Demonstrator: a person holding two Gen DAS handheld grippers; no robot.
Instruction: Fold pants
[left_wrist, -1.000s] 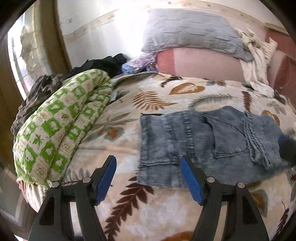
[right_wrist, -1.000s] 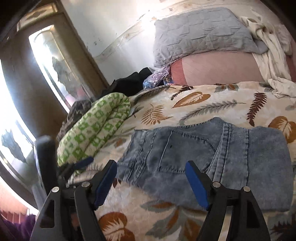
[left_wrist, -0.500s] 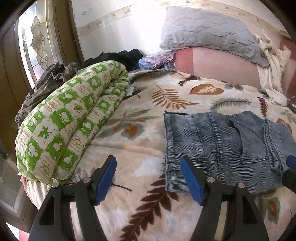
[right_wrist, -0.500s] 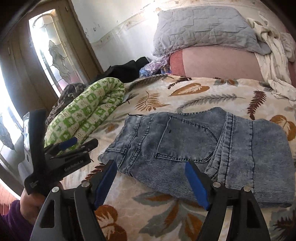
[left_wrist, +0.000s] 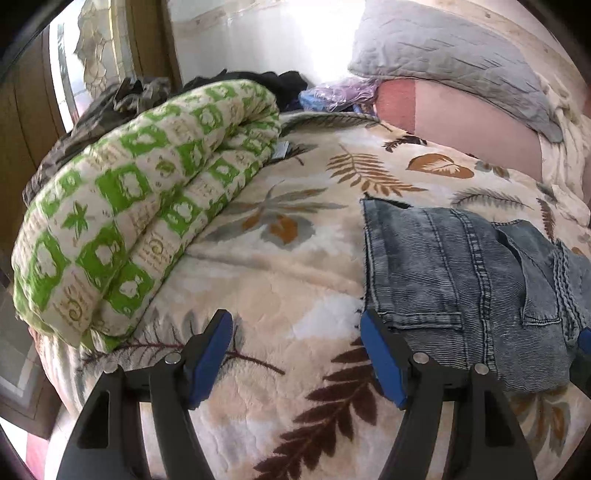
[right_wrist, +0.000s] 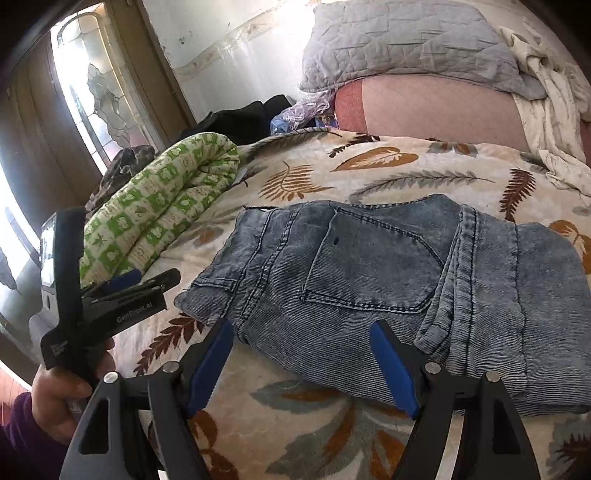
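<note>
Both grippers have backed away from the pants (right_wrist: 388, 280) over the last second: earlier the left gripper (left_wrist: 295, 354) sat over the waistband edge, now that edge is off to its right and bare blanket (left_wrist: 258, 266) lies between its fingers. Left gripper is spread wide, holding nothing. Right gripper (right_wrist: 303, 365) likewise gapes open and empty, hovering at the near edge of the denim, not touching as far as I can tell.

The pants lie folded into a compact rectangle on the leaf-print blanket, back pocket up, a leg layer doubled over on the right side. Judgement: the fold looks done or nearly so (retreat with empty claws fits release after a final fold).

Edges: waistband end is slightly frayed and faces the green quilt roll (right_wrist: 159, 214), with a strip of open blanket between them. The near hem is close to the bed's front edge. Open room sits left of and in front of the pants; the grey pillow (right_wrist: 406, 40) and white cloth (right_wrist: 546, 96) are well apart at the back. The left hand (right_wrist: 62, 398) is visible in the right view, low at the bed's left corner.
</note>
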